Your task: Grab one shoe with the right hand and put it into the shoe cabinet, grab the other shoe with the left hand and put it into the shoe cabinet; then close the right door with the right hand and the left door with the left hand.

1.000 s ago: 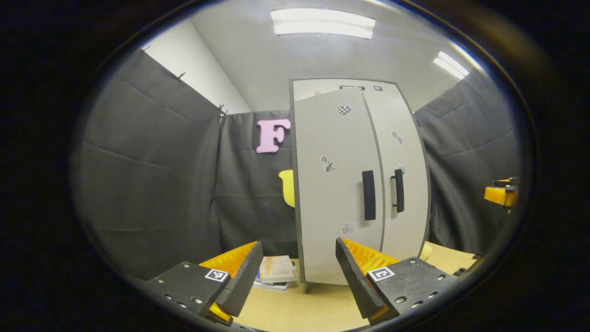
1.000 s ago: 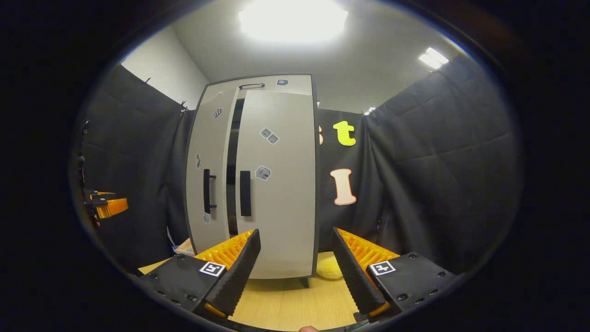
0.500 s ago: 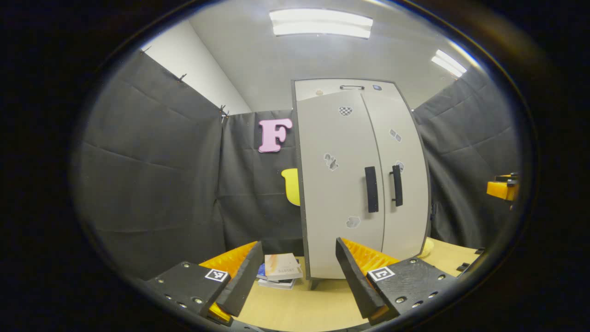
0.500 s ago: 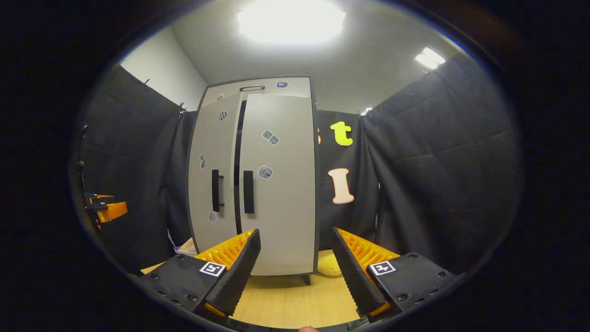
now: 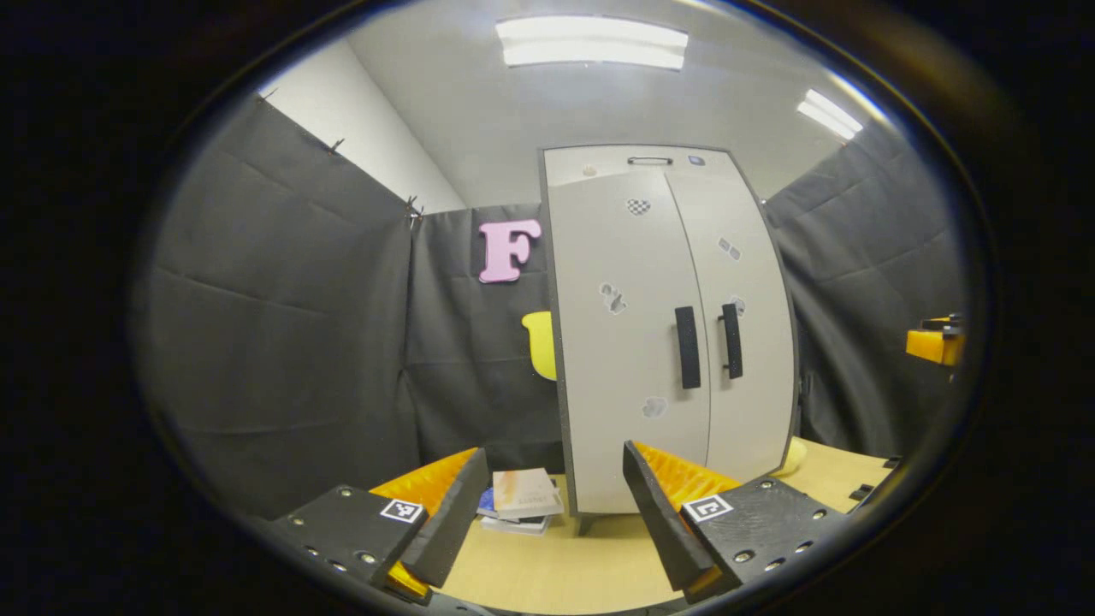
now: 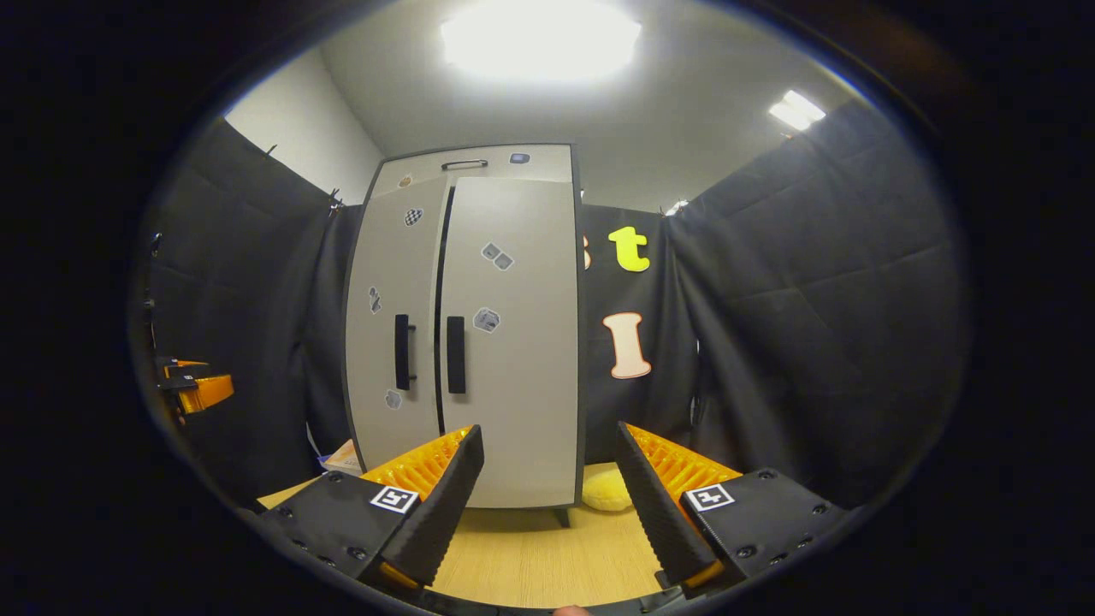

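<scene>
left gripper view: left claw (image 5: 554, 513) gaping, level, facing cabinet (image 5: 667, 334)

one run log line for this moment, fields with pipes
stage: doors shut, both grippers clear | left gripper: open | right gripper: open | tall pale grey two-door shoe cabinet: both doors look closed | light wooden table: bare ahead

We see a light wood table (image 5: 599, 573) carrying the shoe cabinet (image 5: 667, 342), which stands upright on short legs. A small stack of books (image 5: 522, 503) lies on the tabletop just beside the cabinet's left side. A soft yellow object (image 6: 606, 496) sits by its right rear corner; what it is we can't tell.
</scene>
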Available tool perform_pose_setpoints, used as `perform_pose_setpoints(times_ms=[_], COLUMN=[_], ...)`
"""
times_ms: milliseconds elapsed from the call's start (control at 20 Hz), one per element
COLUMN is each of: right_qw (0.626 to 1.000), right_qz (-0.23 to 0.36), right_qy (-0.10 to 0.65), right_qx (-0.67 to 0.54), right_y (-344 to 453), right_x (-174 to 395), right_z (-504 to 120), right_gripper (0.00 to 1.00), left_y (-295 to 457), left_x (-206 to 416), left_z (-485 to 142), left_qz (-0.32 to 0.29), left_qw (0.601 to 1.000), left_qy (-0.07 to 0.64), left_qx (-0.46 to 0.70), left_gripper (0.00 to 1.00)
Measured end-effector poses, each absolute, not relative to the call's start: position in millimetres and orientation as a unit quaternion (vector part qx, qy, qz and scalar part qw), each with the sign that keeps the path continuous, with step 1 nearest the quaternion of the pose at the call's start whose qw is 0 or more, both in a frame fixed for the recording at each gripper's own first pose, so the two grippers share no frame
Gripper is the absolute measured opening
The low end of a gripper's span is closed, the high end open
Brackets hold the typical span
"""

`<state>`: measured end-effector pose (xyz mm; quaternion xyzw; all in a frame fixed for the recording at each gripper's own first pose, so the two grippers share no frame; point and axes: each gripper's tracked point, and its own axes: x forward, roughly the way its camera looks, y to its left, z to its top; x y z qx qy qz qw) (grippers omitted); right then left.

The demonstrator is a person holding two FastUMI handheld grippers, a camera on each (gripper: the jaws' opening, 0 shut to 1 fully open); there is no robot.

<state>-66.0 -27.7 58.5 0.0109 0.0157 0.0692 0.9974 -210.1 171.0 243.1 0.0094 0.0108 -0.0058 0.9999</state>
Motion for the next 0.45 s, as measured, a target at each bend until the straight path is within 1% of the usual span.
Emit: perform_pose_setpoints(times_ms=[100, 150, 450], right_qw=[0.997, 0.997, 0.997], right_qz=[0.07, 0.07, 0.068], right_qy=[0.015, 0.015, 0.015], right_qx=[0.014, 0.014, 0.014], right_y=[-28.6, -29.3, -32.8], right_x=[-69.3, -70.1, -70.3], right_z=[59.7, 60.3, 60.9], right_gripper=[0.98, 0.98, 0.98], left_y=[171.4, 171.8, 172.7], left_x=[-211.9, -213.0, -215.4], left_z=[244.3, 243.8, 242.3], left_qz=[-0.004, -0.004, -0.003], left_qw=[1.0, 1.0, 1.0], left_qy=[0.011, 0.01, 0.013], left_qx=[0.009, 0.009, 0.008], left_gripper=[0.93, 0.99, 0.99])
